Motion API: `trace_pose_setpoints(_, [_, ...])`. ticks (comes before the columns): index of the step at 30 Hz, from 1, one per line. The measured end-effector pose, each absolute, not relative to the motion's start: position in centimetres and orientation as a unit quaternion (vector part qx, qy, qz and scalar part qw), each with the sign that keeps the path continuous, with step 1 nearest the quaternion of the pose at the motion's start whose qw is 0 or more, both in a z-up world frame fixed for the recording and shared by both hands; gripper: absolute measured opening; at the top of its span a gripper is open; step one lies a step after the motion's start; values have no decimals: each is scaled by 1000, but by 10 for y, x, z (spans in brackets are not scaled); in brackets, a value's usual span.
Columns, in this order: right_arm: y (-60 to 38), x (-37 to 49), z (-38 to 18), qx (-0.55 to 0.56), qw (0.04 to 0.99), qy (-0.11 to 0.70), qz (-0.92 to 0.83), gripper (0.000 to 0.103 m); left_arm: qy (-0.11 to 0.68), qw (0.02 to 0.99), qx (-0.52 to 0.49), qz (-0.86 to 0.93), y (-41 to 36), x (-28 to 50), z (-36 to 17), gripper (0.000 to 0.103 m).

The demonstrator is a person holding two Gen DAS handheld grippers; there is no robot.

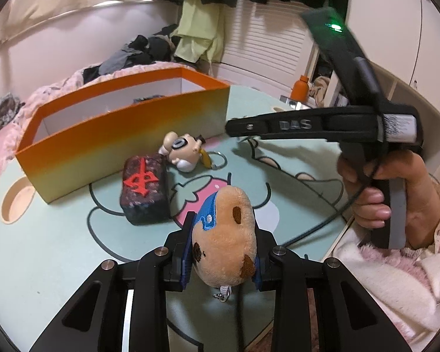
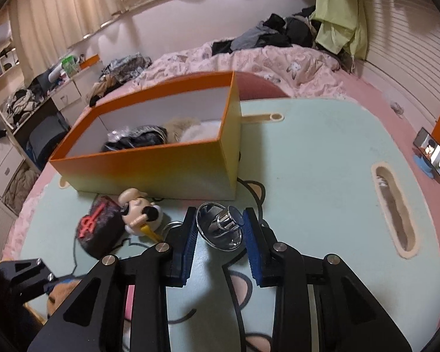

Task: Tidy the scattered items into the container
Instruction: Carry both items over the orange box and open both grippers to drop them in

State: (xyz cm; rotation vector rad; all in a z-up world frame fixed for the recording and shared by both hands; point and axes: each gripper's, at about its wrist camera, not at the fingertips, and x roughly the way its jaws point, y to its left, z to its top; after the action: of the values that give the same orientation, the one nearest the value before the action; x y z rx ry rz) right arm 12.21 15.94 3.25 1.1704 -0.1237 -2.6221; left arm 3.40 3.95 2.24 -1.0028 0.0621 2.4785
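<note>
Fuzzy tan plush first: we've got the left gripper (image 1: 224, 252) pinching a soft capybara-looking toy (image 1: 226, 234), its ribbed blue pads (image 1: 187, 259) squeezed into both sides. The toy is rounded, with brown patches, a stitched blue bit on top and a small metal clasp dangling underneath, and it sits up off the mat.

Over on our right gripper (image 2: 221, 236), the same ribbed blue pads are nearly closed around a shiny chrome piece (image 2: 221, 227): a domed, mirror-like disc with a stubby knob in the middle. It lies on the mat between the fingers, and we honestly can't tell if the pads actually press on it.

Further out, a dark speckled felt block (image 1: 145, 189) with a raised red character lies on the mat, just beside a hard plastic cartoon figure keychain (image 1: 183, 152) with a metal ring. Both sit right in front of the orange-to-yellow cardboard box (image 1: 126, 143), a long rectangle with white inner walls and some dark fabric and pale fluffy stuff already inside. Everything rests on a smooth mint foam mat (image 2: 322, 161) with cartoon outlines and cut-out slots. A hand (image 1: 396, 193) in a fuzzy pink sleeve grips the right handle.
</note>
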Motion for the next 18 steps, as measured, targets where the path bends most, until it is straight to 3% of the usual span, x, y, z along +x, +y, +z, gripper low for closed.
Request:
trace_pose_setpoints(10, [139, 115, 87, 358, 170, -8, -918, 32, -14, 205, -354, 913, 1, -7, 82, 29])
trace_pose_setpoints(18, [114, 70, 94, 380, 206, -14, -902, 32, -51, 170, -361, 915, -21, -73, 98, 29])
